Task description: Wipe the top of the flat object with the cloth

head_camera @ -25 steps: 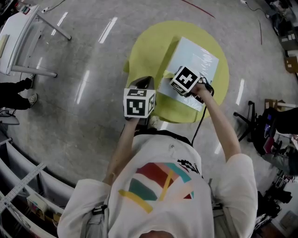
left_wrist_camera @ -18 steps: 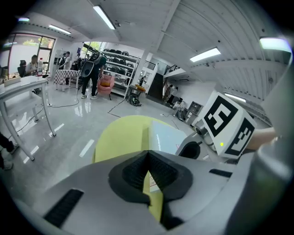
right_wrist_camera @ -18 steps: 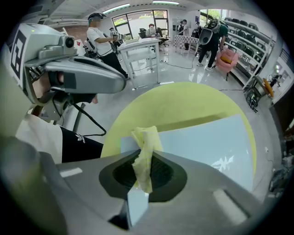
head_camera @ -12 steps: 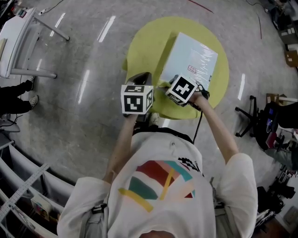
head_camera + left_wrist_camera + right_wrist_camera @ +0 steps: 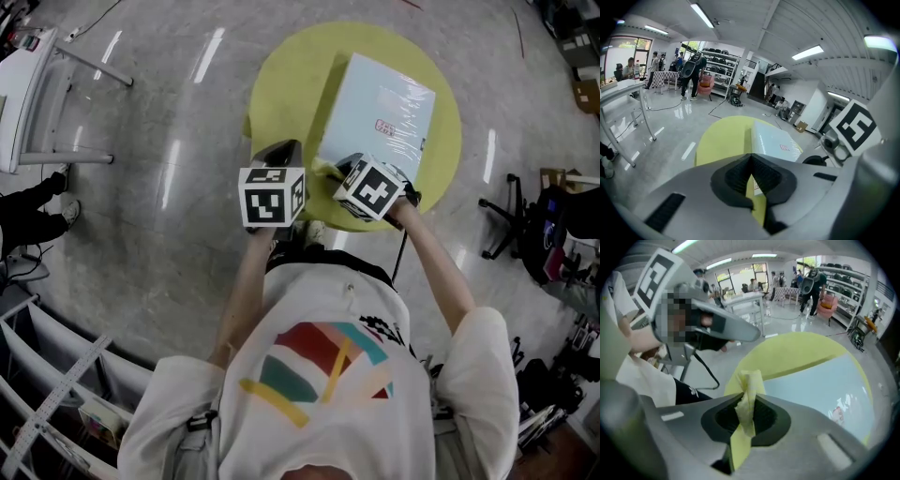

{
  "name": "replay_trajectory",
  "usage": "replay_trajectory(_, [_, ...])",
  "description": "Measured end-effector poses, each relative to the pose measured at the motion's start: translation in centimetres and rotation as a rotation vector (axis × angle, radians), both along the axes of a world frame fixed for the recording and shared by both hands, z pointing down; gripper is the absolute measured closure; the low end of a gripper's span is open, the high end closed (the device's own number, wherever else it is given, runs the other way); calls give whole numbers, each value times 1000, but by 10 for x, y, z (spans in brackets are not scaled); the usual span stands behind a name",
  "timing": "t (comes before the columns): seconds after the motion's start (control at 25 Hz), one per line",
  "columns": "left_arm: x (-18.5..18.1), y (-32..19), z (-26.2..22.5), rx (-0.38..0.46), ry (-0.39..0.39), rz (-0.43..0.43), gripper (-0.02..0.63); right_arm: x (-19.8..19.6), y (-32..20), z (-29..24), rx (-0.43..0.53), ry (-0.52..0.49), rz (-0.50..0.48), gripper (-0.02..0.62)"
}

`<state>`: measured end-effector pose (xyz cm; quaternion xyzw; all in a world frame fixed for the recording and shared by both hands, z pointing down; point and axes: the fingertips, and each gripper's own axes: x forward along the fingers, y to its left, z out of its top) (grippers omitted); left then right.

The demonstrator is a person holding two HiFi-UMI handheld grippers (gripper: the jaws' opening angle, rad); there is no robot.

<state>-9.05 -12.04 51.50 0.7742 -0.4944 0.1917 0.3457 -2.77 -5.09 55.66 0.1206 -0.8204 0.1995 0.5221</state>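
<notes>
1. The right gripper is clamped on a crumpled pale yellow cloth. The cloth's bunched end sticks out just past the jaw tips, and a tail hangs down behind them.
2. Over the last second this gripper has drawn back toward the person. It was above the near part of the flat pale blue box wrapped in clear plastic and is now at the box's near corner.
3. More of the box top is now uncovered ahead of the jaws, including a small red label that the gripper hid a second ago.
4. The box lies just ahead and to the right of the right gripper, on the round yellow-green table. No view shows whether the cloth is pressing on the corner or has lifted clear of it.
5. The left gripper has its jaws closed on nothing. It has stayed put beside the right gripper, with the box ahead of it and slightly to its right.
6. This looks like the end of a pulling stroke. The far half of the top probably needs more passes, so the wiping seems to be partway through.
</notes>
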Motion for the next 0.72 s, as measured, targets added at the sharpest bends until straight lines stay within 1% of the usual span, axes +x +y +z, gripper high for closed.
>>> replay_trajectory(0.04, [-2, -1, 0, 2, -1, -2, 592, -7, 2, -8, 4, -85, 48, 569])
replay_trajectory(0.12, [-7, -2, 0, -1, -6, -5, 592, -25, 8, -20, 0, -286, 179, 568])
replay_trajectory(0.2, [-11, -4, 1, -8, -14, 0, 592, -39, 15, -24, 20, -458, 307, 569])
replay_trajectory(0.28, [-12, -8, 1, -10, -21, 7, 592, -45, 16, -22, 86, -572, 423, 568])
replay_trajectory(0.32, [-12, -10, 1, -11, -24, 10, 592, -46, 15, -20, 128, -604, 475, 569])
replay_trajectory(0.44, [-16, -14, 3, -24, -39, 16, 592, -46, 9, -9, 242, -625, 595, 569])
replay_trajectory(0.52, [-20, -11, 8, -40, -53, 21, 592, -47, 6, -1, 291, -613, 639, 568])
replay_trajectory(0.72, [-33, -7, 19, -61, -87, 11, 592, -47, 4, 16, 390, -559, 648, 568])
